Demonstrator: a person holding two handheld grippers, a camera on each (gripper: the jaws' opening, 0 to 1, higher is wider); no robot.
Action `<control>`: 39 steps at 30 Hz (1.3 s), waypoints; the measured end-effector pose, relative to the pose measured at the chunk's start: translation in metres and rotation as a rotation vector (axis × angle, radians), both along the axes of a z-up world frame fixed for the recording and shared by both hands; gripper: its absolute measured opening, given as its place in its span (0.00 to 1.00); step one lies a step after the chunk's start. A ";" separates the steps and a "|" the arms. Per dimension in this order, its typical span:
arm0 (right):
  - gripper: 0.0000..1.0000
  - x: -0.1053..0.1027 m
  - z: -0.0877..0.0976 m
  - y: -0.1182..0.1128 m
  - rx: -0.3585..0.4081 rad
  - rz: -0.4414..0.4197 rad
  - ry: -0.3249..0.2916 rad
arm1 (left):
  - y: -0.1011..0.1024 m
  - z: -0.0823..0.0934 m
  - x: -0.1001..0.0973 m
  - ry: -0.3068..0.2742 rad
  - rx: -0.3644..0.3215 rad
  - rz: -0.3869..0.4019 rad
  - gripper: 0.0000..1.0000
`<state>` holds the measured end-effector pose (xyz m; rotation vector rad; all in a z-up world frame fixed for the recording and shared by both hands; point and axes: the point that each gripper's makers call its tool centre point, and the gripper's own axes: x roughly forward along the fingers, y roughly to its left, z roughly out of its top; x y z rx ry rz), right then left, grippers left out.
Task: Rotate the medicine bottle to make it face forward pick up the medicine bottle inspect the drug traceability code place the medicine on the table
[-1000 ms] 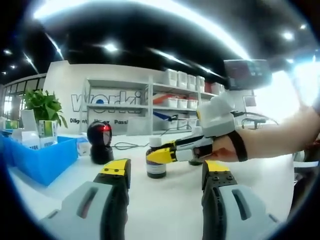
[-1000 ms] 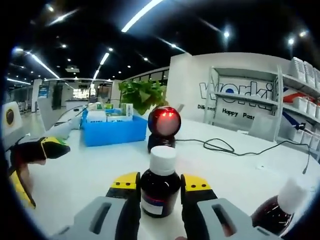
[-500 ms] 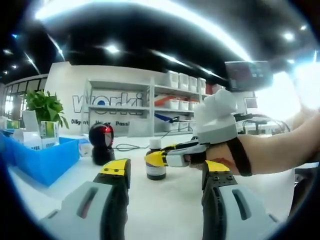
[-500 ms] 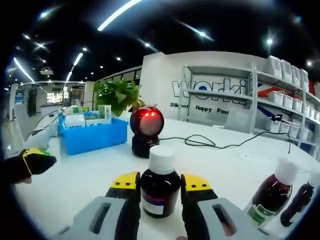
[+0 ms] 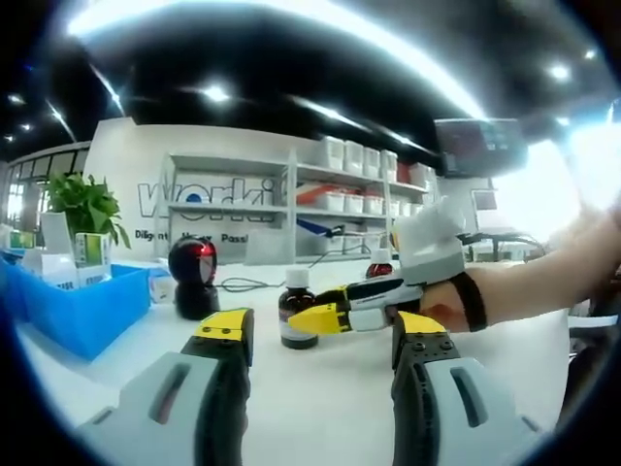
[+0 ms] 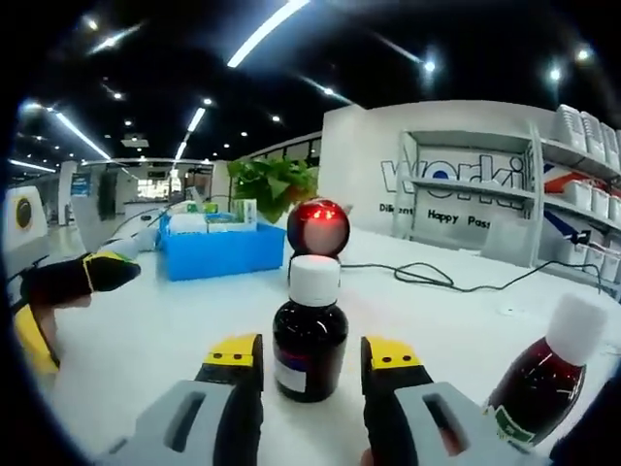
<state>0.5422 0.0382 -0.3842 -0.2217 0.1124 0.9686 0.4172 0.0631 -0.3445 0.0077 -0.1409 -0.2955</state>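
Note:
A dark brown medicine bottle (image 6: 310, 340) with a white cap and a white label stands upright on the white table (image 6: 146, 369). My right gripper (image 6: 310, 351) is open, one jaw on each side of the bottle with a small gap to the glass. In the left gripper view the same bottle (image 5: 294, 316) stands mid-table, and the right gripper (image 5: 312, 316) reaches in from the right with a person's hand behind it. My left gripper (image 5: 322, 328) is open with nothing between its jaws, short of the bottle. The left gripper (image 6: 87, 277) hovers at the left edge of the right gripper view.
A black scanner with a red glowing dome (image 6: 317, 225) stands just behind the bottle, its cable (image 6: 437, 282) trailing right. A second brown bottle (image 6: 548, 374) stands near right. A blue bin (image 6: 221, 248) with boxes and a plant (image 6: 272, 184) sit far left. Shelves line the back wall.
The right gripper's jaws have spread off the bottle and let it go; it now stands free. The right gripper view has swung, so the background shifted. The left gripper stays put.

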 end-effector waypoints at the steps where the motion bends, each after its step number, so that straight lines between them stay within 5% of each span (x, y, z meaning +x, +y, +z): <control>1: 0.36 -0.002 0.001 0.003 0.008 0.014 -0.003 | 0.000 0.000 0.000 0.000 0.002 -0.001 0.48; 9: 0.40 0.006 -0.002 0.020 0.014 0.100 0.018 | 0.000 0.000 0.000 0.001 -0.005 -0.004 0.48; 18: 0.29 0.007 -0.006 0.019 0.016 0.079 0.034 | -0.001 0.000 0.000 -0.003 -0.003 -0.009 0.48; 39: 0.28 0.006 -0.009 0.010 0.049 -0.254 0.054 | 0.003 0.002 0.000 -0.006 -0.016 0.014 0.48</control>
